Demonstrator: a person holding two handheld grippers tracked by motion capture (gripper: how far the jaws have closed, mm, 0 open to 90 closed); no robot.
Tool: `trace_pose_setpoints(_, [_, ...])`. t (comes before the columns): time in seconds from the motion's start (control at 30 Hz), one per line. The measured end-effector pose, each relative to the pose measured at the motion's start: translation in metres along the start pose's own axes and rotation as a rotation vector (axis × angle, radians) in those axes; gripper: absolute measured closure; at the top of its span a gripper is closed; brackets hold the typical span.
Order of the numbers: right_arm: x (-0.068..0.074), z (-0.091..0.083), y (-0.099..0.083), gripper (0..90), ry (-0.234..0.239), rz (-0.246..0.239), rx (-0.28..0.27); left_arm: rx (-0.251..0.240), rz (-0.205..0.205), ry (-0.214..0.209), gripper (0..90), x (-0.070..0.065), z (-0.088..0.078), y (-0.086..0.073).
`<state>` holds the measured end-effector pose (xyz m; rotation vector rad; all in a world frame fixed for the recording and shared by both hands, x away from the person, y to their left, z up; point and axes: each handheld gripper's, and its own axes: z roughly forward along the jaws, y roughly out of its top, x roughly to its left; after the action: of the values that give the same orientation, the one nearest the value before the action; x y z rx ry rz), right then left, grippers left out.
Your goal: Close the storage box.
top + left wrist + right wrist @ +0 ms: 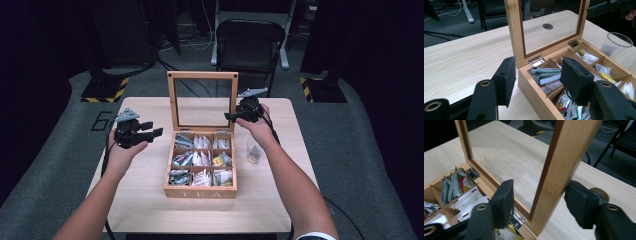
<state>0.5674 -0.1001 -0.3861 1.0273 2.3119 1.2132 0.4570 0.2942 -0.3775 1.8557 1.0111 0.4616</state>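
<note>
A wooden tea box (200,192) marked TEA stands open at the table's middle, its compartments full of tea bags (200,159). Its glass-paned lid (202,75) stands upright at the back. My right gripper (229,116) is at the lid's right edge. In the right gripper view its jaws (539,195) straddle the lid's wooden frame (564,157): the right pad is against the wood, the left pad stands apart on the glass side. My left gripper (151,128) hovers left of the box, open and empty, pointing at the box's near corner (536,72).
A clear plastic cup (253,150) stands on the light wooden table (150,200) just right of the box, under my right forearm. A black folding chair (247,40) stands beyond the far edge. Bare tabletop lies left of the box and in front of it.
</note>
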Motion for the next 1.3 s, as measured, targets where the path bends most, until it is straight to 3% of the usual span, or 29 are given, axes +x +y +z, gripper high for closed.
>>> trace_pose_setpoints(0.13, [-0.003, -0.006, 0.000, 51.1, 0.021, 0.042, -0.001, -0.005, -0.001, 0.001, 45.7, -0.001, 0.000, 0.002])
trace_pose_setpoints(0.37, [0.002, -0.013, 0.000, 52.9, 0.017, 0.024, 0.004, -0.008, 0.012, 0.001, 45.7, -0.004, 0.001, 0.007])
trace_pose_setpoints(0.7, [0.006, -0.040, 0.005, 61.6, 0.063, 0.045, -0.079, -0.016, 0.022, -0.004, 45.7, -0.010, 0.000, 0.013])
trace_pose_setpoints(1.03, [0.022, -0.057, 0.002, 61.5, 0.076, -0.036, -0.056, -0.024, 0.045, -0.014, 45.9, -0.020, -0.003, 0.020])
trace_pose_setpoints(1.3, [0.032, -0.063, -0.010, 58.6, 0.085, -0.049, -0.084, -0.046, 0.065, -0.009, 49.4, -0.026, -0.004, 0.029])
